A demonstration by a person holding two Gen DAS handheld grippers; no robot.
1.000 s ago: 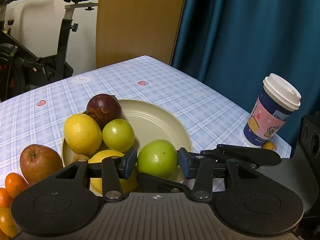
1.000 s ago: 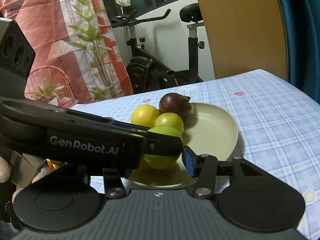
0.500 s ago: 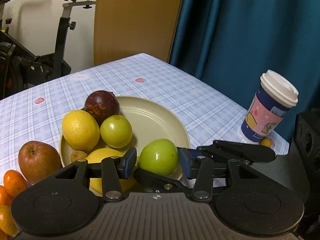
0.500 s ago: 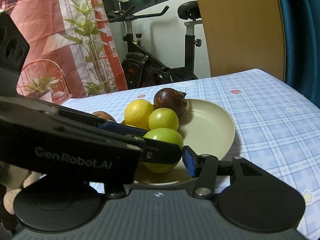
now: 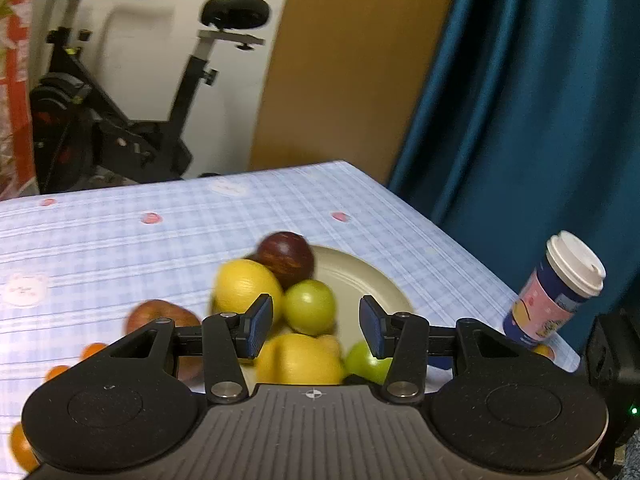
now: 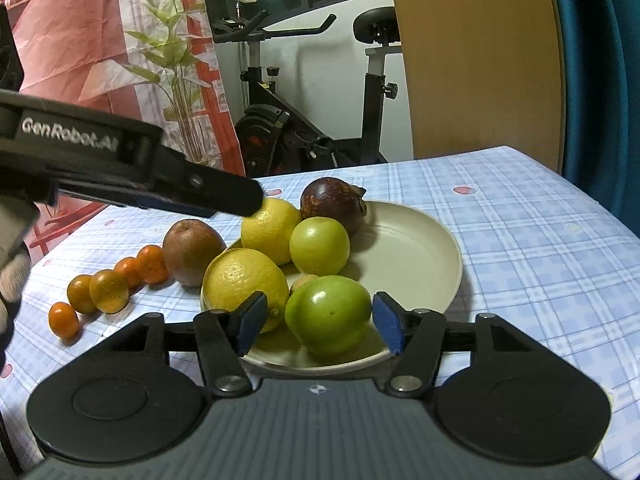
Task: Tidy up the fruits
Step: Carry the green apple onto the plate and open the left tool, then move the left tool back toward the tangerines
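Right gripper [image 6: 318, 322] opening, released around big green apple [image 6: 328, 314] on plate [image 6: 424, 248]; left gripper [image 5: 316, 326] released, empty.

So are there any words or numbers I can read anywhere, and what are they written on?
"GenRobot.AI": white letters on the side of the left claw's black arm, seen from the right wrist camera.
Paper cup: it has colourful print and a cartoon picture, but it is too small and blurred to read.
Tablecloth: only little pink pictures, no words.
Nothing else has writing I can read.
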